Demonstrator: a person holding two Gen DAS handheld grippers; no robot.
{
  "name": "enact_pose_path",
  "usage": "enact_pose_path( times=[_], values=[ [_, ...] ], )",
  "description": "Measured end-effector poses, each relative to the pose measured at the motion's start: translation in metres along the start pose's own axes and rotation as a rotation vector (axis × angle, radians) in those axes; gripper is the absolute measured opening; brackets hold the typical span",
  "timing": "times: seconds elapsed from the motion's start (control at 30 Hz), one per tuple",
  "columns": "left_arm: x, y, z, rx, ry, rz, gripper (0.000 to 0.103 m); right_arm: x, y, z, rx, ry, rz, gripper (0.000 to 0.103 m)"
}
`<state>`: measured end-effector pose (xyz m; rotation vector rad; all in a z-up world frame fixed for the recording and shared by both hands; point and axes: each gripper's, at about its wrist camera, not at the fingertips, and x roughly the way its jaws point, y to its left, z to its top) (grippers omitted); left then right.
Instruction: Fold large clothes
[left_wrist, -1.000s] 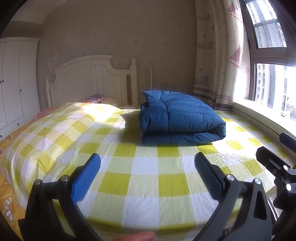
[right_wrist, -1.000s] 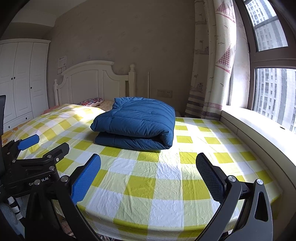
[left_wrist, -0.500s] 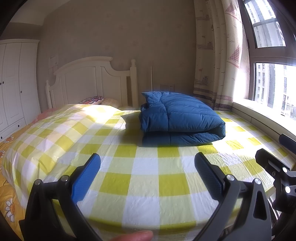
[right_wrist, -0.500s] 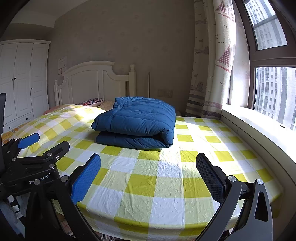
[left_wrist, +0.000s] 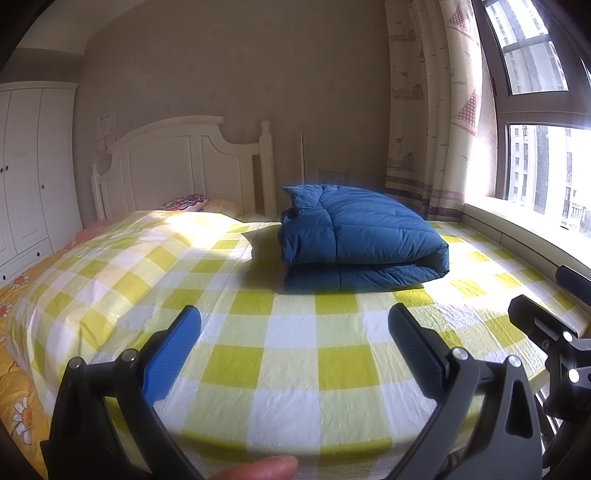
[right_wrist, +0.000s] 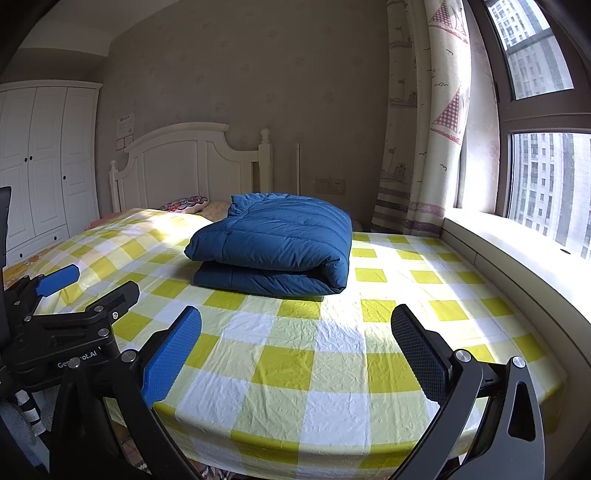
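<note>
The blue padded jacket sits folded in a thick bundle mid-bed, on the yellow check sheet. Looks about finished; if anything, press it flat and square the edges. Left gripper and right gripper hover level at the bed's foot, well apart from it, jaws spread wide, empty.

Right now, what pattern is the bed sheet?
Yellow-and-white check sheet; clearest in the right wrist view.
</note>
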<state>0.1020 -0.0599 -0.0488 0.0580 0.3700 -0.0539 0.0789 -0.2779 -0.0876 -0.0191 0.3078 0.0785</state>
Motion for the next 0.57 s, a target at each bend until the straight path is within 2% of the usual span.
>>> enact_pose_path(
  times=[0.33,0.37,0.47,0.57],
  values=[
    [0.002,0.006,-0.002,-0.017,-0.016,-0.013,0.101,0.005,0.005,-0.002,-0.007,0.022,0.019,0.099],
    [0.006,0.008,-0.001,-0.01,-0.004,-0.025,0.101,0.007,0.006,-0.002,-0.01,0.027,0.022,0.099],
    [0.028,0.025,0.005,-0.002,0.103,-0.05,0.101,0.015,0.001,0.005,-0.045,0.049,0.03,0.099],
    [0.062,0.077,0.027,-0.062,0.178,-0.024,0.101,0.024,-0.034,0.03,-0.069,0.066,-0.034,0.099]
  ],
)
